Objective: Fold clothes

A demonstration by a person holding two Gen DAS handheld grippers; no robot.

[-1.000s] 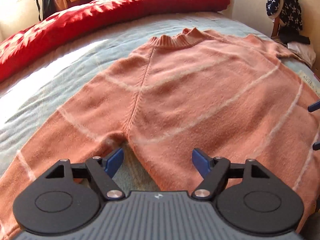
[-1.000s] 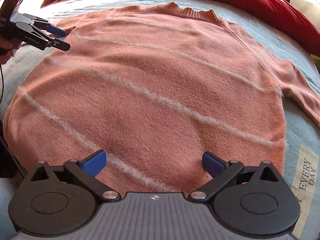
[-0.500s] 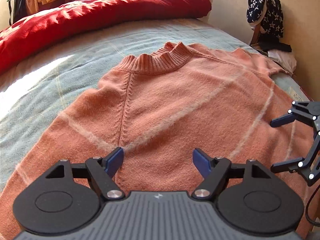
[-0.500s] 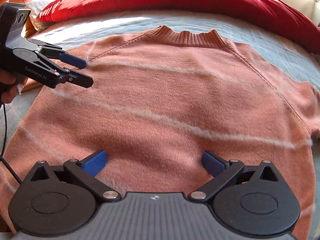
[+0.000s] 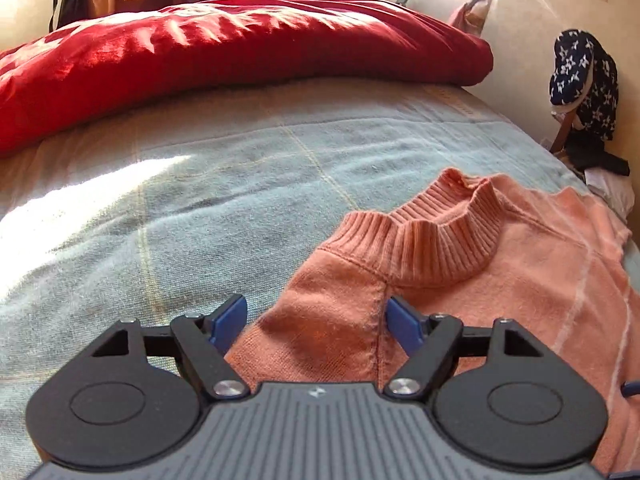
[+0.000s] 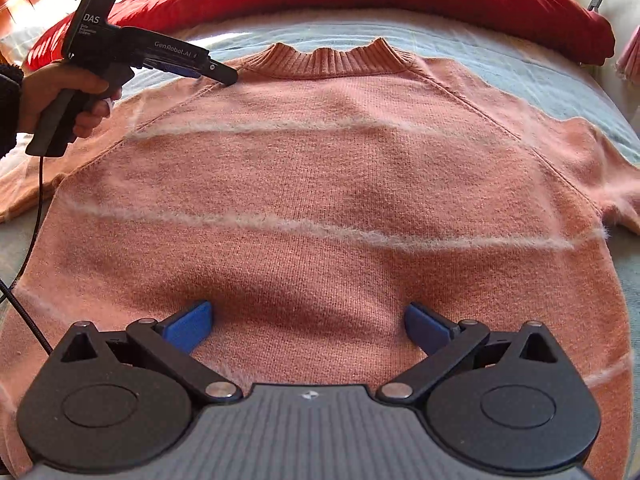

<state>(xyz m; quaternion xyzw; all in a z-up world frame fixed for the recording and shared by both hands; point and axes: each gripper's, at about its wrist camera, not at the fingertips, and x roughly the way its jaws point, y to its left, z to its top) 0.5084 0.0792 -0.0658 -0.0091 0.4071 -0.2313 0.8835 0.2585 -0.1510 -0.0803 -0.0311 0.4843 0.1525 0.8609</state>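
Sweater (image 6: 320,184) flat on the bed (image 5: 200,184): my left gripper (image 5: 316,322), fingers spread, straddles the shoulder; right gripper (image 6: 308,320) spread near the hem. I should pinch deep.

Strong daylight is admitted from the upper right of the left wrist view, where the wall (image 5: 532,20) is washed out by glare; a bright patch is cast on the blue bedspread (image 5: 120,184); the red duvet (image 5: 240,48) is lit with sheen; soft shadows are thrown across the sweater (image 6: 320,200); straight lines are bowed toward the edges by fisheye distortion; the far background is softly rendered.
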